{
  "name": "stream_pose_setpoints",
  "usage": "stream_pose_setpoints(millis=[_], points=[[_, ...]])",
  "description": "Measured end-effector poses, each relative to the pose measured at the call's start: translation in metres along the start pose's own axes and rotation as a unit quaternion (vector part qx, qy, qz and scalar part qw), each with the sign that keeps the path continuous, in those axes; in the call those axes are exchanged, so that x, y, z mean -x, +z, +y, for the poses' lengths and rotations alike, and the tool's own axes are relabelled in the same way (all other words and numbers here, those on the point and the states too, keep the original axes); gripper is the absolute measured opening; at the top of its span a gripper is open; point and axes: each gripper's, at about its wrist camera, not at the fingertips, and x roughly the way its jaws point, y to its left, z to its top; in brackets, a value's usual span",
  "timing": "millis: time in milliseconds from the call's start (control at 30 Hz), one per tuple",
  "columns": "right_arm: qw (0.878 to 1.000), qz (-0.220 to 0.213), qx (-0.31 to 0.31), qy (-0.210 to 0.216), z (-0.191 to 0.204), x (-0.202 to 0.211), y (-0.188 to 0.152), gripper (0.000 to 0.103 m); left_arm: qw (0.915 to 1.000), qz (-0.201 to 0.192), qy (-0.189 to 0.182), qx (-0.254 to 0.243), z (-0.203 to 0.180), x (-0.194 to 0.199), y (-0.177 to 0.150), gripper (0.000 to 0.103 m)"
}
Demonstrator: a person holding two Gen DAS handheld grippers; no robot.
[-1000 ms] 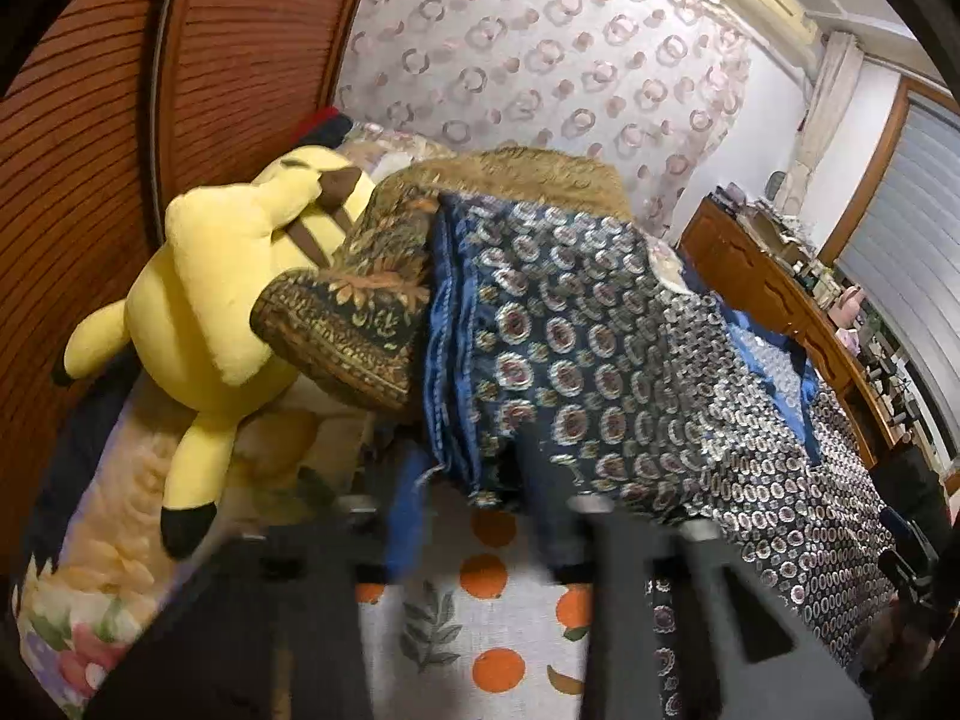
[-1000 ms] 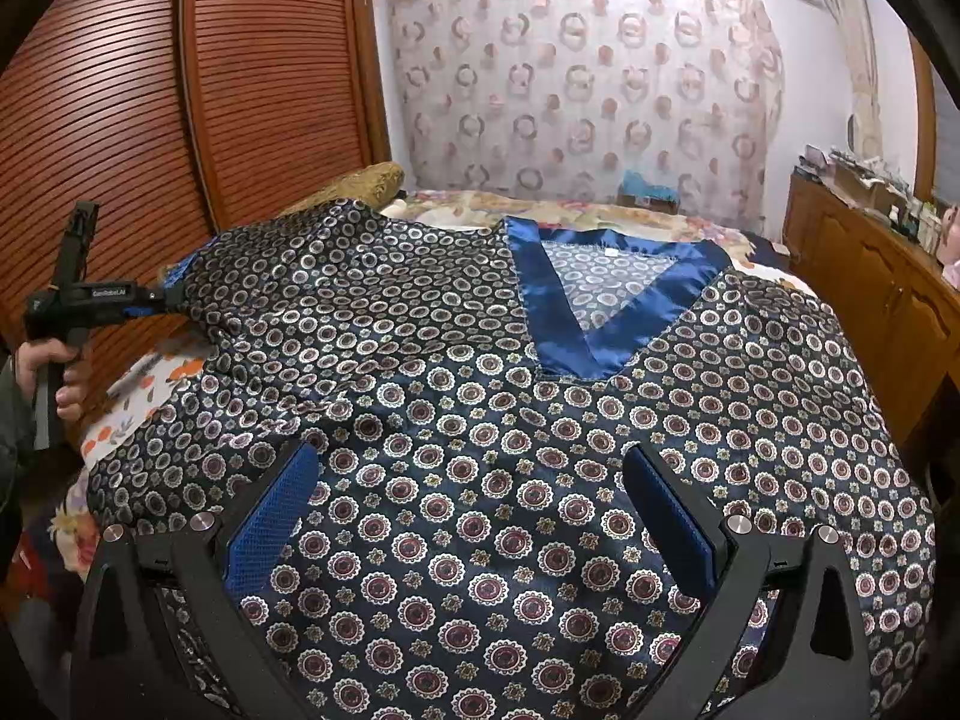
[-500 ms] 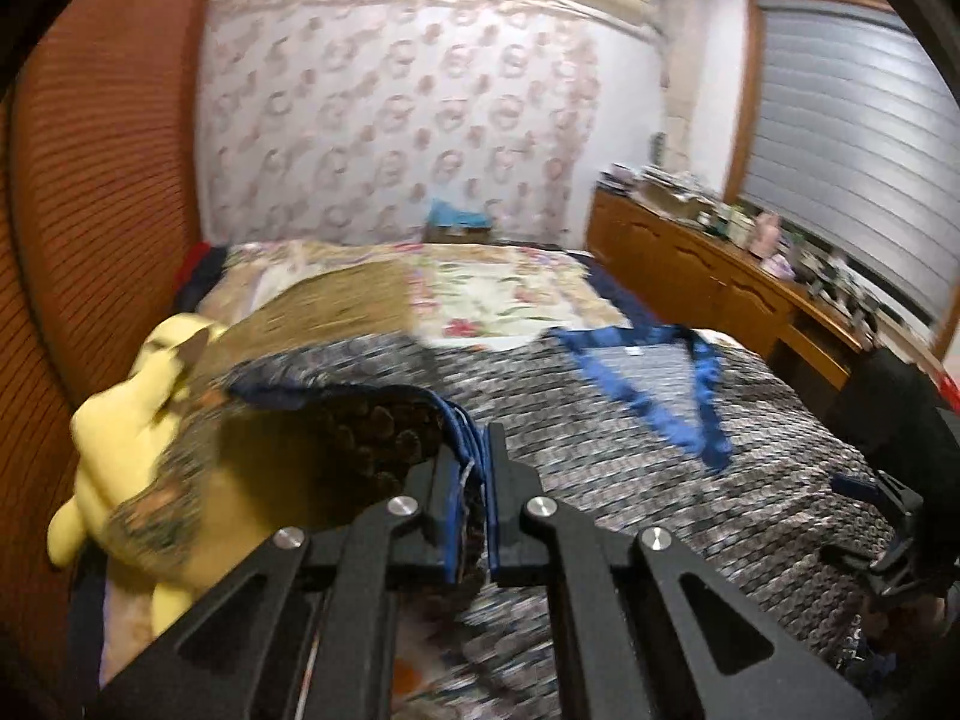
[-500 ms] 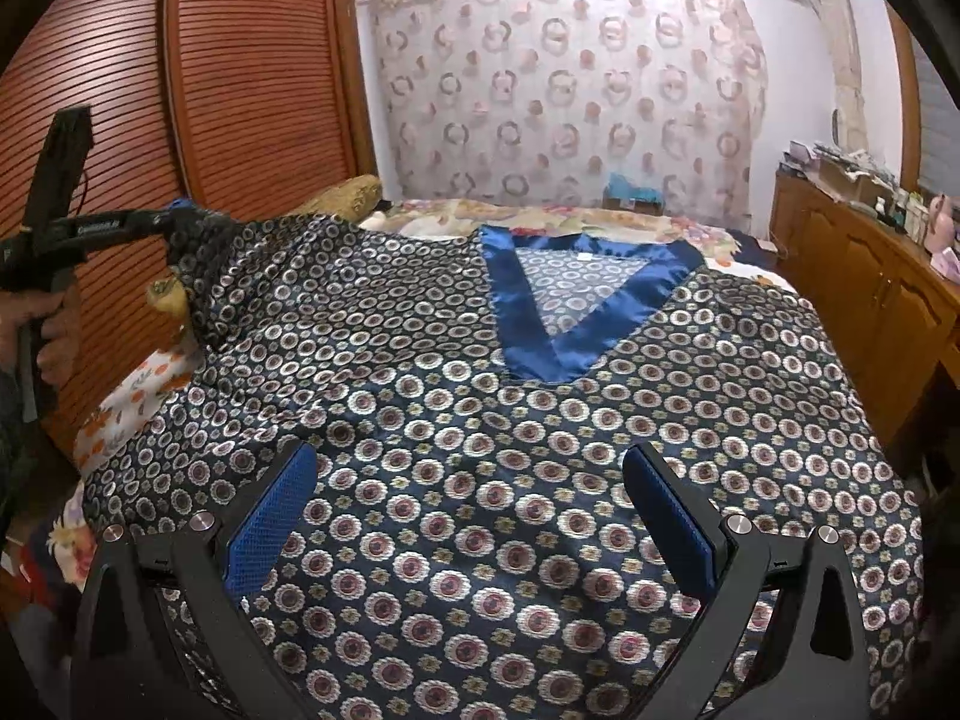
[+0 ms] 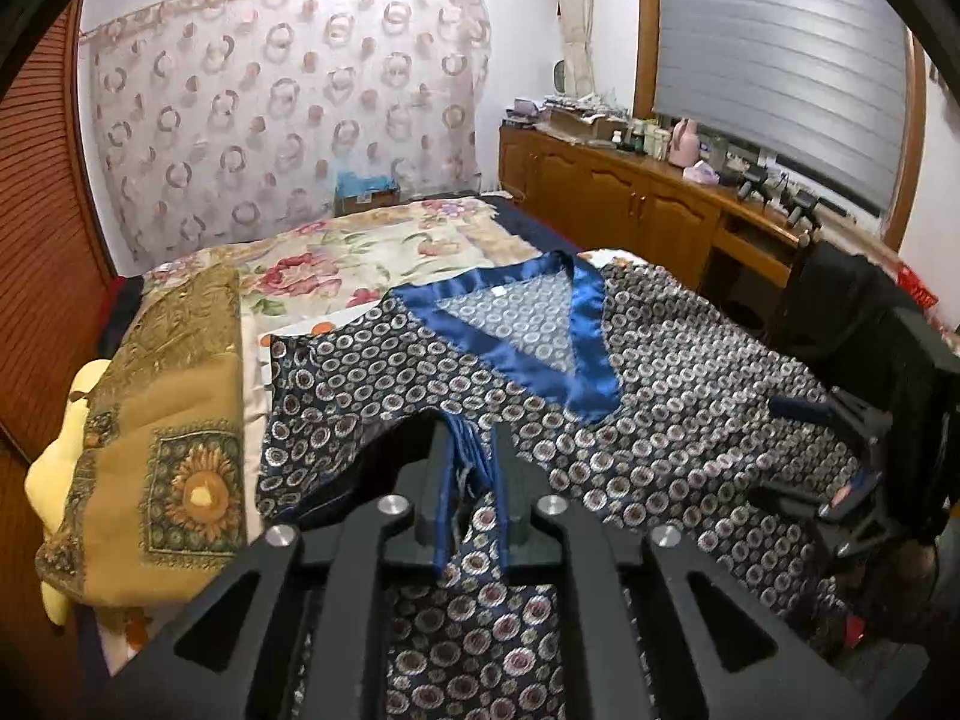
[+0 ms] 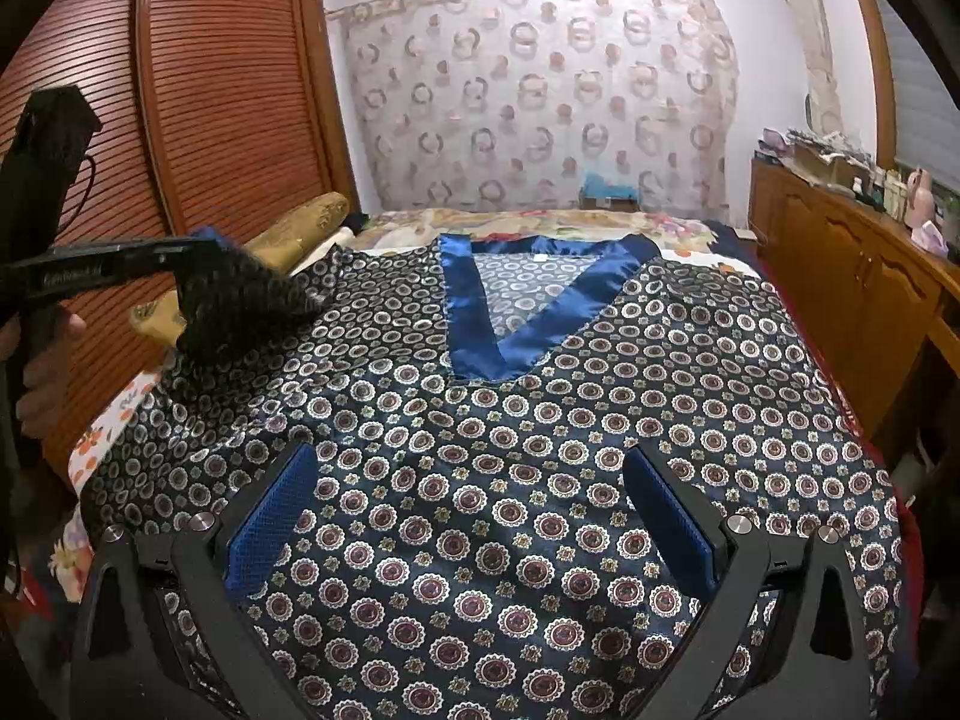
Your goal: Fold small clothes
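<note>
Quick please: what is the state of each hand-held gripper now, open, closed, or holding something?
Left hand-held gripper: jaws opening, patterned shirt sleeve edge between them.
Right hand-held gripper: open wide, holding nothing.

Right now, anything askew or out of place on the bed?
Yes: the top's left sleeve is lifted off the bed, bunched in the left gripper, whose fingers are opening around it. Otherwise the top lies flat, neckline even.

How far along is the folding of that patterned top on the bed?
Done: the navy patterned top lies spread face up, its blue V collar flat. In hand: the left gripper has the sleeve between its opening jaws, carried inward over the body. Left: the other side and the hem; the right gripper hovers open.
</note>
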Motion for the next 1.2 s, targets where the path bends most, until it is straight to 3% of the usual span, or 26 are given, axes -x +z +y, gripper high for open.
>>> stream_pose_setpoints(millis=[33,100,367,633,933,1133,1200], points=[[1.000,0.000,0.001,0.000,0.000,0.000,0.000,0.103,1.0000,0.001,0.003,-0.001,0.000,0.001,-0.002,0.028],[1.000,0.001,0.003,0.000,0.002,0.000,0.002,0.103,1.0000,0.007,0.007,0.002,0.006,0.005,-0.007,0.041],[1.000,0.004,0.021,0.008,0.010,-0.005,0.012,0.103,0.9994,0.008,0.027,0.020,0.029,0.018,-0.028,0.050],[0.993,0.023,0.091,0.068,0.052,-0.029,0.043,0.101,0.9958,0.017,0.051,0.075,0.071,0.029,-0.065,0.051],[0.969,0.070,0.167,0.166,0.135,-0.099,0.070,0.077,0.9894,-0.006,0.082,0.120,0.105,0.055,-0.092,0.051],[0.956,0.110,0.204,0.177,0.185,-0.150,0.075,0.066,0.9867,-0.012,0.085,0.138,0.114,0.062,-0.103,0.051],[0.952,0.131,0.218,0.172,0.198,-0.168,0.073,0.050,0.9857,-0.013,0.088,0.143,0.116,0.062,-0.105,0.051]])
